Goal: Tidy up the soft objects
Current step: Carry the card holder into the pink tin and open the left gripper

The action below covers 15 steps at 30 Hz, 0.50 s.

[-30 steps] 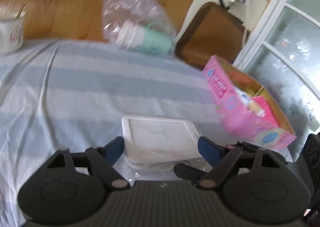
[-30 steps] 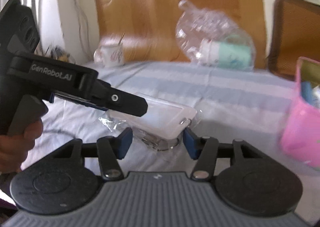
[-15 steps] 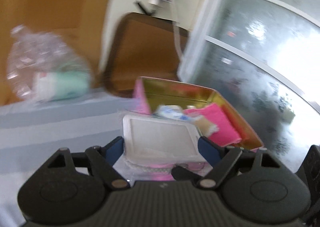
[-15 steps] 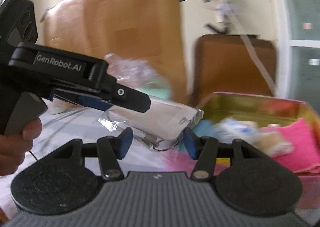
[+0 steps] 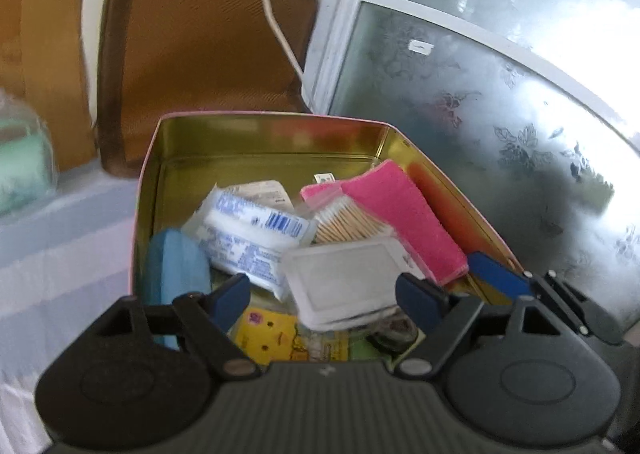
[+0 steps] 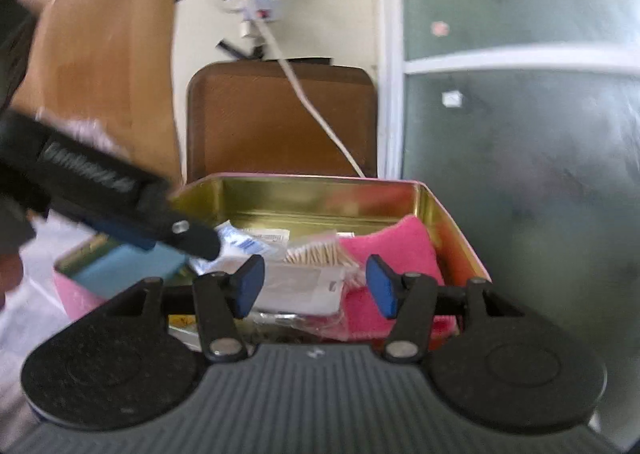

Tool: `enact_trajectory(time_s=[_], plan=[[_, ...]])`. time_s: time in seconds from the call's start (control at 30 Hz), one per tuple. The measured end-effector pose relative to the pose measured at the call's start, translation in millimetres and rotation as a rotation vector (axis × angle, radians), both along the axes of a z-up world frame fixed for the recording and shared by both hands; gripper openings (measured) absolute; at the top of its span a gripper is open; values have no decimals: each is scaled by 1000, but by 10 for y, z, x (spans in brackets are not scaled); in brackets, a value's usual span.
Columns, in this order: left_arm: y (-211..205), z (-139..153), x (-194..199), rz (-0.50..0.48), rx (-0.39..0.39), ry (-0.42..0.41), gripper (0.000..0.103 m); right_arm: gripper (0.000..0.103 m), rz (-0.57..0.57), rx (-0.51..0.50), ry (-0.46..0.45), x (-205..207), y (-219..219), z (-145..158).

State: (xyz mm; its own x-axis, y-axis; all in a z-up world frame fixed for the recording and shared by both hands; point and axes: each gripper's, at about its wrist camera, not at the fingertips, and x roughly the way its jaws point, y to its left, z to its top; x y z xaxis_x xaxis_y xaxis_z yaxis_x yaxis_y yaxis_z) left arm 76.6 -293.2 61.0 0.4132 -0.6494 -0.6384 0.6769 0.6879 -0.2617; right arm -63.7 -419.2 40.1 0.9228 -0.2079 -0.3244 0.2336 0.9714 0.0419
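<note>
A pink tin box (image 5: 224, 134) with a gold inside stands open on the striped cloth. In it lie a blue sponge (image 5: 176, 266), a white packet with blue print (image 5: 248, 230), a bag of cotton swabs (image 5: 348, 222), a pink cloth (image 5: 404, 214) and the white flat packet in clear wrap (image 5: 344, 278). My left gripper (image 5: 324, 294) is open above the box with the white packet lying loose between its fingers. My right gripper (image 6: 312, 286) is open and empty just over the box (image 6: 440, 206), above the white packet (image 6: 296, 286). The left gripper's finger (image 6: 120, 214) shows at the left.
A brown chair back (image 5: 192, 46) stands behind the box. A frosted glass door (image 5: 500, 94) is at the right. A plastic bag with a mint bottle (image 5: 20, 162) lies at the far left on the striped cloth (image 5: 60, 254). A white cable (image 6: 312, 102) hangs down the wall.
Both grippers swung right from the cloth to over the pink box. The left gripper opened wider and the white packet dropped into the box.
</note>
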Motion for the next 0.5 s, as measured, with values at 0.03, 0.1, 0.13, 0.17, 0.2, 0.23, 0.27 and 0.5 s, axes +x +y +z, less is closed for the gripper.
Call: enact_trajectory(time_s=[0.03, 0.1, 0.13, 0.17, 0.2, 0.23, 0.27, 0.5], plan=[[36, -2, -16, 2, -4, -4, 82, 59, -2, 32, -14, -35, -43, -5], [125, 13, -71, 18, 6, -32, 82, 59, -7, 48, -24, -85, -37, -6], [170, 33, -94, 24, 9, -44, 83, 59, -3, 52, -30, -109, -6, -5], [232, 43, -127, 32, 9, -53, 83, 59, 5, 59, -39, -138, 20, 1], [272, 65, -139, 39, 9, -59, 83, 59, 15, 68, -52, -173, 62, 14], [350, 80, -180, 47, 10, -69, 83, 59, 25, 75, -66, -207, 112, 33], [410, 99, -209, 53, 13, -79, 83, 59, 33, 78, -76, -199, 139, 54], [1036, 111, -419, 143, 56, -119, 84, 59, 118, 118, -111, -234, 532, 181]])
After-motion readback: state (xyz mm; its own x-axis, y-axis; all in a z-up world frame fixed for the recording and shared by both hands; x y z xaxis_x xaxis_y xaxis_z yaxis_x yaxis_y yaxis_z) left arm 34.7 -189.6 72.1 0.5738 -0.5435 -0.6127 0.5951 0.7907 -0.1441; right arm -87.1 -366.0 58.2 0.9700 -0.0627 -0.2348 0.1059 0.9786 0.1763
